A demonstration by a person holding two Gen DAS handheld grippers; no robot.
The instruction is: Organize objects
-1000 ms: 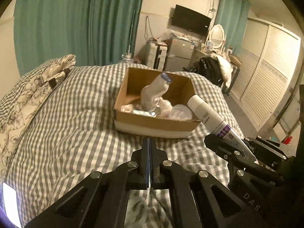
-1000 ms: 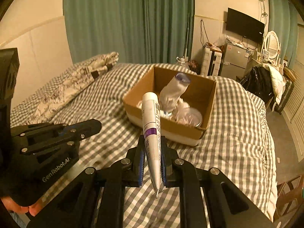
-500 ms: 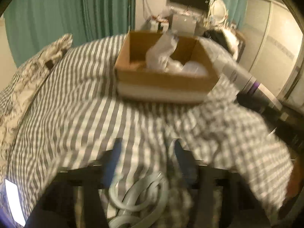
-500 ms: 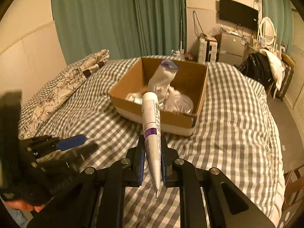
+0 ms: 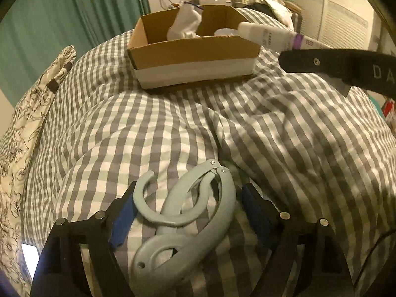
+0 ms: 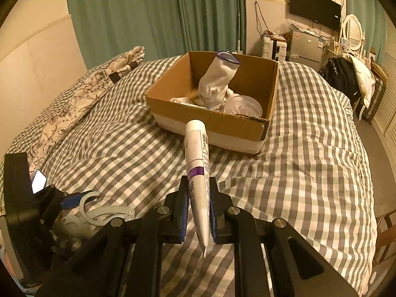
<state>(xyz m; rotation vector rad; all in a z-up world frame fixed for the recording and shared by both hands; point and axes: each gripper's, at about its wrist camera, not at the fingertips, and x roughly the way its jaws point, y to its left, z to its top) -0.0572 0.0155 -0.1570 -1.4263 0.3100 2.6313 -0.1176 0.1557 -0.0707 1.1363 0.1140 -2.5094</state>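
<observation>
A pale grey folding hanger (image 5: 188, 212) lies on the checked bedspread between the fingers of my left gripper (image 5: 188, 198), which is open around it, low over the bed. It also shows in the right wrist view (image 6: 99, 214). My right gripper (image 6: 199, 198) is shut on a white tube with a purple band (image 6: 196, 163), its cap end pointing at the cardboard box (image 6: 212, 121). The box (image 5: 195, 57) holds a white sock (image 6: 217, 81) and a clear lid (image 6: 243, 105). The tube (image 5: 272, 37) hovers by the box's right front corner.
A floral pillow (image 6: 86, 91) lies along the bed's left side. Green curtains (image 6: 153, 12) hang behind. A fridge, TV and cluttered chair stand at the far right. A lit phone screen (image 6: 38, 182) lies near the left gripper.
My left gripper opened and dropped down over the grey hanger on the bed. My right gripper kept the tube and moved closer to the box.
</observation>
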